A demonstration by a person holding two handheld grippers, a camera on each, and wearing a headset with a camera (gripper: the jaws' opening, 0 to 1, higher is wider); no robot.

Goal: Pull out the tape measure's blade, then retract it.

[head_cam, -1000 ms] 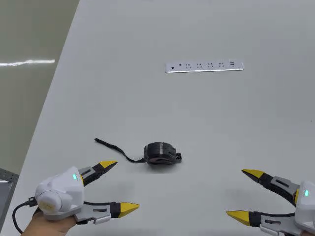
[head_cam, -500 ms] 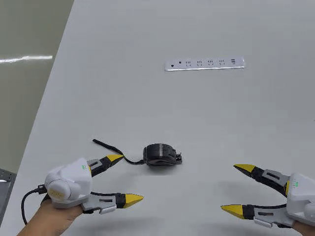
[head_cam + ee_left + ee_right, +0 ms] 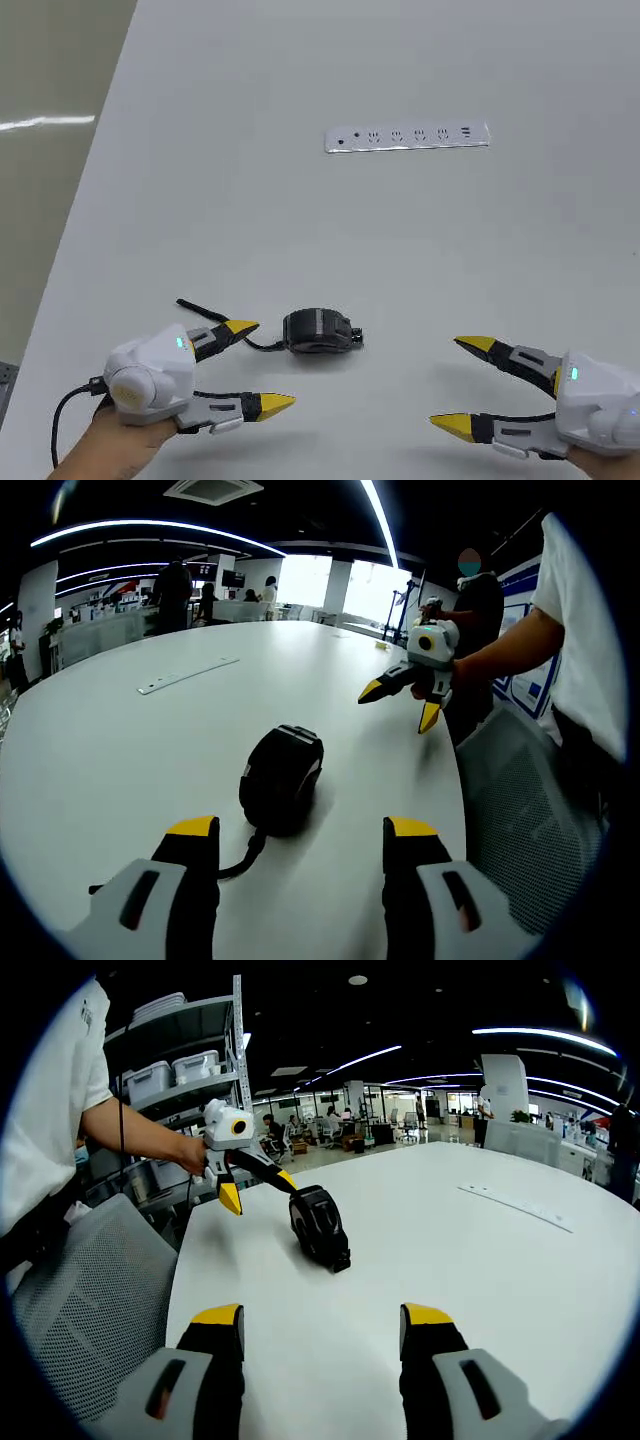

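- Tape measure (image 3: pixel 318 331) lies on the desk (image 3: pixel 300 220), blade in, just ahead of the left tool (image 3: pixel 265 364).
- Right tool (image 3: pixel 452 382) faces it, well apart.
- Both tools' jaws are spread, gripping nothing.

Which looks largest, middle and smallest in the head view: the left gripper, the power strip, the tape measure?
1. left gripper: largest, though it sits nearest the camera.
2. power strip: long and thin, farthest away.
3. tape measure: smallest.
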